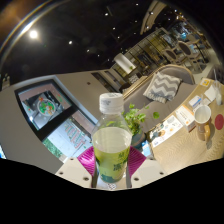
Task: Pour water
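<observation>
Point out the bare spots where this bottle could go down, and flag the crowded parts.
The gripper holds the bottle tilted above the table. The pale tabletop between the tray and the bottle looks bare, apart from the papers. It is crowded beyond the plant, around the cups and small items.

The gap between the fingers point(112, 165) is filled by a clear plastic bottle with a white cap point(112, 135). Beyond it stands a small green leafy plant point(136, 118); the white tabletop point(30, 135) lies open alongside.
</observation>
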A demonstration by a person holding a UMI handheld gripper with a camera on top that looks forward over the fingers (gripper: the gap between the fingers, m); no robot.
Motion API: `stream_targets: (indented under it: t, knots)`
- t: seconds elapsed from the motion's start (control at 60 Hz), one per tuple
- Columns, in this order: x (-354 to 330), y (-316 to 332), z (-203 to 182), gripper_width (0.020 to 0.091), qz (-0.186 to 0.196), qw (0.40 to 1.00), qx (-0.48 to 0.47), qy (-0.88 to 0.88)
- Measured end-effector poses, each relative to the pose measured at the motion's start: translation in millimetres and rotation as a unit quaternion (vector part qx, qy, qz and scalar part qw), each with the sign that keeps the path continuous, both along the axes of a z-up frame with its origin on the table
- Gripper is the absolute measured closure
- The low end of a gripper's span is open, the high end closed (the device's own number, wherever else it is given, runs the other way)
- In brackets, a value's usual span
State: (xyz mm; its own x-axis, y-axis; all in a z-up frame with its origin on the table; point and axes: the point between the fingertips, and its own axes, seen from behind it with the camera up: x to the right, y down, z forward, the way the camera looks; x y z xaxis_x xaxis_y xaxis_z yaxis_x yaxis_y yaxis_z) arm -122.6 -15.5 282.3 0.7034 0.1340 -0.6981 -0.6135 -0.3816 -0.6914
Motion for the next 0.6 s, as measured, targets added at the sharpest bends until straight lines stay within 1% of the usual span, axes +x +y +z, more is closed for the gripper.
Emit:
stream_targets:
  t: [0.05, 0.067, 0.183, 0.333, 0.45, 0.55, 0.6]
  knots:
    - [11.9, 2.1, 23.8, 0.0718, -0.002, 0.998, -0.004, 0.064]
    - [18.5, 9.6, 20.2, 0.0718, -0.004, 0.996, -0.003, 0.085]
    - [63.1, 28.9, 29.8, 0.0720, -0.015, 0.968, -0.028, 0.248]
    - [112.5, 58.1, 1.8, 0.0720, -0.034, 0.901, -0.076, 0.425]
    - [141.5, 73.5, -32.4, 0.0721, -0.054, 0.851, -0.110, 0.511]
    - [161.8, 79.6, -50.6, 0.0722, -0.067, 0.794, -0.127, 0.591]
    - [161.6, 88.6, -63.4, 0.0723, -0.075, 0.789, -0.135, 0.594]
